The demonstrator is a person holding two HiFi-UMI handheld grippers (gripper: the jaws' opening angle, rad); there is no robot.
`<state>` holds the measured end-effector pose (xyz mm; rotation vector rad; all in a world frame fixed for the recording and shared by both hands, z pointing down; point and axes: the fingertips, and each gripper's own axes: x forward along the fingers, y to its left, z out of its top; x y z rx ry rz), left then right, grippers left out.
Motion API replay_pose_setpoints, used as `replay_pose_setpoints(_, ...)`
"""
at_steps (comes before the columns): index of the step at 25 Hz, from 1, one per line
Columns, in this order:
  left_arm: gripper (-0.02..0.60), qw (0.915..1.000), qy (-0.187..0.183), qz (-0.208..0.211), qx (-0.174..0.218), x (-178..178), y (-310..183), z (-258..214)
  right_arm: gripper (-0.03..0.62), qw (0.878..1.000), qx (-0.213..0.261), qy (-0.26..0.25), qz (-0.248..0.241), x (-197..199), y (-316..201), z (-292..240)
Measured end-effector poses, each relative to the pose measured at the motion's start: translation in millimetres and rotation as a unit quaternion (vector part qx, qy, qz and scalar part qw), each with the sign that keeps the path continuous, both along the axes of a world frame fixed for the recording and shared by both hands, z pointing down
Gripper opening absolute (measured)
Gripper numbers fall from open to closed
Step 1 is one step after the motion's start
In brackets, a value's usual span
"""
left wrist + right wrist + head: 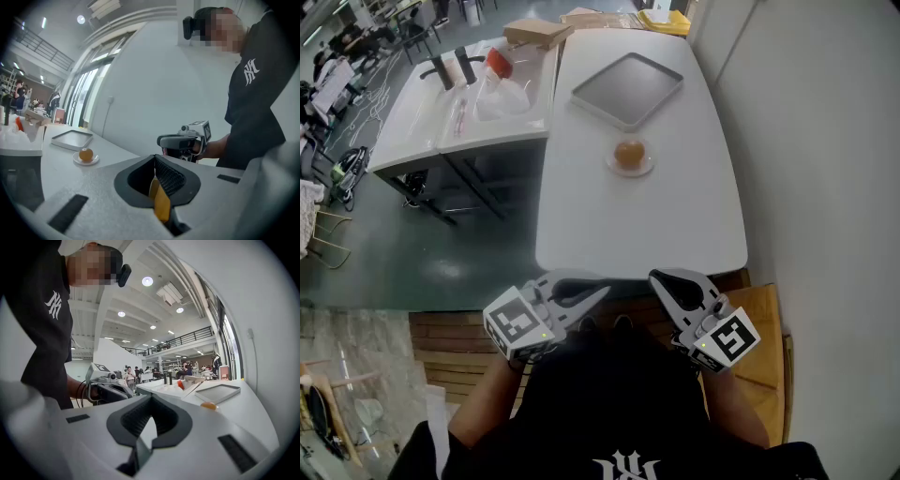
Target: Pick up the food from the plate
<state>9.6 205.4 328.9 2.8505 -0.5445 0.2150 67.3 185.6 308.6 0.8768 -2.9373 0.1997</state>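
Note:
A round orange-brown piece of food (629, 153) sits on a small clear plate (646, 169) in the middle of the white table (675, 225). The left gripper view shows the food (86, 154) far off at the left. The right gripper view has the food (209, 405) as a small orange spot. Both grippers hang near my body, short of the table's near edge and well apart from the plate. My left gripper (602, 290) is shut and empty, and so is my right gripper (657, 277). They point toward each other.
A grey rectangular tray (627, 89) lies beyond the plate. A second white table (422, 122) at the left carries dark bottles, a red item and a plastic bag. Cardboard boxes (536, 33) sit at the far end. A wall (806, 141) runs along the right.

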Motion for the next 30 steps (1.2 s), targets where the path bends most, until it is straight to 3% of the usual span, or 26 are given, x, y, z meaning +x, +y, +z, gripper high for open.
replay_pose_setpoints(21,0.007,0.9994,-0.002,0.027,0.022,-30,-18,1,0.003,1.000,0.014,-0.001,0.021,-26,-4,-12)
replay_pose_setpoints(30,0.006,0.9994,0.007,0.031,0.010,-48,-37,5,0.003,0.997,0.011,0.030,0.077,-10,-18,-10)
